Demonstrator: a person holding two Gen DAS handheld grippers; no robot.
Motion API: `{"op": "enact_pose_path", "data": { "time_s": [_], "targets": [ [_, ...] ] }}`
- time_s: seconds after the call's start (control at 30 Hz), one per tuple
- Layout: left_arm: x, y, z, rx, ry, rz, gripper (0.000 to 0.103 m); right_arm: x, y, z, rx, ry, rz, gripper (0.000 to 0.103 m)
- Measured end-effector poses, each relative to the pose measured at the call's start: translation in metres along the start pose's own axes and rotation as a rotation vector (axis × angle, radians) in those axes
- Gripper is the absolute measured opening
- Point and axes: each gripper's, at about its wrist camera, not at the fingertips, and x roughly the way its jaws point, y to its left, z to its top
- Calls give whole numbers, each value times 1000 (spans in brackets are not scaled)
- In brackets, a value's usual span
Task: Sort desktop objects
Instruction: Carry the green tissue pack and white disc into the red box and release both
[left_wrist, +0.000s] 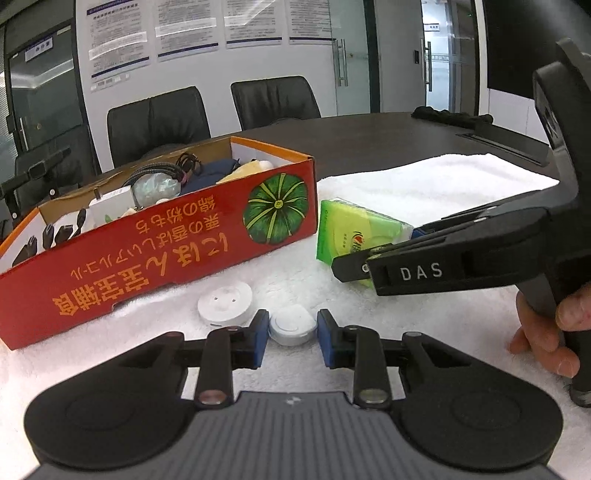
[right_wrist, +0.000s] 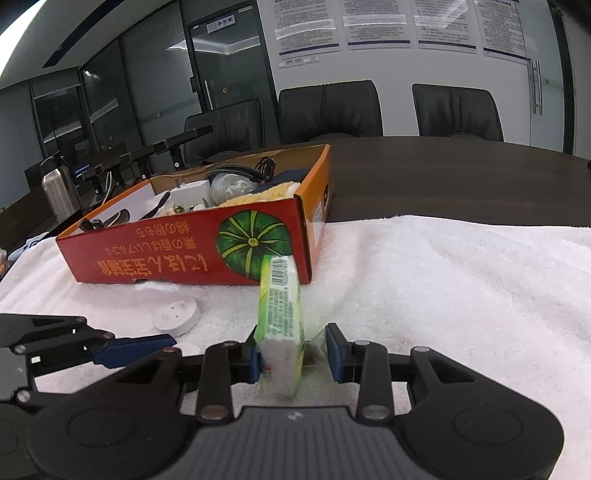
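Box, red-orange cardboard w/ pumpkin print, lies at 10 o'clock in left wrist view on the white towel; already holds cables, a charger and soft items. Just in front of it, at 7 o'clock from its near corner, sits a round white disc w/ holes. Left gripper is clenched on a small white puck-like device, blue pads touching both its sides; device rests on the towel. Judged light, rigid and smooth, so likely slippery: grip across the widest part, pads flat. At 2 o'clock, right gripper grasps the green tissue pack at its near end; the wrapper is squeezed between the pads. Pack judged light and soft, compresses readily; film wrap may slide, so hold mid-body, not the loose wrapper edge.
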Motion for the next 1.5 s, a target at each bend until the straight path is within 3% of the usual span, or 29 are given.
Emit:
{"op": "enact_pose_path", "data": {
  "time_s": [0.43,0.67,0.9,1.13,1.33,1.5],
  "targets": [
    [-4,8,7,-37,14,-26,28,0,-3,0,27,-9,17,31],
    [-87,28,6,-86,-97,34,28,-17,23,5,-36,-63,25,24],
    [-155,59,-36,-192,-114,105,28,-68,71,1,-101,-138,99,24],
    [-199,86,-38,-241,-118,126,28,-121,116,-15,-268,-114,52,24],
    [-217,116,-8,-298,-140,101,28,-145,121,22,-257,-120,74,24],
    [-185,141,40,-316,-117,94,28,-115,113,79,-220,-99,62,25]
  ]
}}
